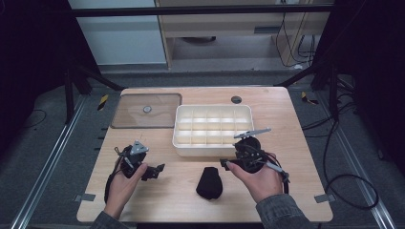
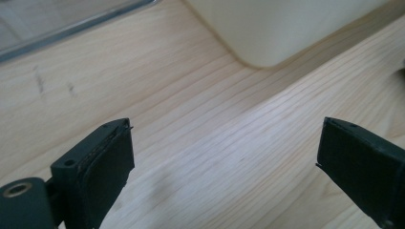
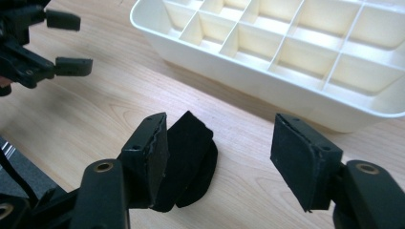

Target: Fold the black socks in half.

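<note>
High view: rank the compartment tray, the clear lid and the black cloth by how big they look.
1. Compartment tray
2. Clear lid, slightly smaller, though it lies farther from the camera, so the true gap is unsure.
3. Black cloth, by far the smallest.

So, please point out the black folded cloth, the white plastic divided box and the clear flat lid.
Black folded cloth (image 1: 209,183), high view, middle of its top.
White plastic divided box (image 1: 211,149), high view, near outer wall.
Clear flat lid (image 1: 131,117), high view, bare part of its pane.

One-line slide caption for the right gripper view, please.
Right gripper open above a folded black cloth beside the white divided tray.
</note>
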A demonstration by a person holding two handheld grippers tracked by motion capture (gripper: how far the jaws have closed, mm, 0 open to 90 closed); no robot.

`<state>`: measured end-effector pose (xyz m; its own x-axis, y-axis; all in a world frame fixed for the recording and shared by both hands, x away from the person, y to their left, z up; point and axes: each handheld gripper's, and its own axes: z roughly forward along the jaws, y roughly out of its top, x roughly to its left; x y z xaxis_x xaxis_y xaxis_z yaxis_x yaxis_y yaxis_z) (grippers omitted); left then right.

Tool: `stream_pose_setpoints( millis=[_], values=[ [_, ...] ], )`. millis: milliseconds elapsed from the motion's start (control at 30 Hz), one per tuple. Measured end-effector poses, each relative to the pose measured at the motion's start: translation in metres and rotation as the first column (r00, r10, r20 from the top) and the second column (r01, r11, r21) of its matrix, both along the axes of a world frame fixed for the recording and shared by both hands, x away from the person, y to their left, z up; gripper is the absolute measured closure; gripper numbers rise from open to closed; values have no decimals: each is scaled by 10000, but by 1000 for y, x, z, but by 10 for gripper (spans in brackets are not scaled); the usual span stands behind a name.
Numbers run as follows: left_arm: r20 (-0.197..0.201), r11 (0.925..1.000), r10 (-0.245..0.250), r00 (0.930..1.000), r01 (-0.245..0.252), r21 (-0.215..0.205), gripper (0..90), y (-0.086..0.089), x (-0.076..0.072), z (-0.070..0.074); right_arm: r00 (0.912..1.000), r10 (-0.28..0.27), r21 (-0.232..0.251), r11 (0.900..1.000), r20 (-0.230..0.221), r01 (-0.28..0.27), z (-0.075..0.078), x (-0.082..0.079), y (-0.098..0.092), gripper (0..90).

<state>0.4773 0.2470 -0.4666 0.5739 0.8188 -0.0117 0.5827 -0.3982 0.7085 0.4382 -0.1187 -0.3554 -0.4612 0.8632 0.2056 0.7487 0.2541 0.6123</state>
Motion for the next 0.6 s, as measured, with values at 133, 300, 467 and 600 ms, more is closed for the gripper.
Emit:
stream_pose_setpoints(
  millis=[133, 300, 467, 600],
  values=[
    [-256, 9993, 294, 9992, -289, 224, 48, 11, -2, -9, 9998, -139, -52, 9999, -174, 138, 2, 2, -2, 335],
    [-203, 9981, 608, 9979, -605, 149, 47, 22, -2, -13, 9980, -138, -105, 9999, -619, 132, -14, 6, 6, 273],
    [-224, 9965, 827, 9963, -824, 113, 44, 32, 0, -16, 9957, 57, -321, 9994, -925, -87, -34, 11, 21, 253],
    [-213, 9946, 1038, 9944, -1037, 65, 44, 40, 2, -16, 9944, 71, -433, 9990, -1056, -118, -44, 14, 30, 266]
  ],
)
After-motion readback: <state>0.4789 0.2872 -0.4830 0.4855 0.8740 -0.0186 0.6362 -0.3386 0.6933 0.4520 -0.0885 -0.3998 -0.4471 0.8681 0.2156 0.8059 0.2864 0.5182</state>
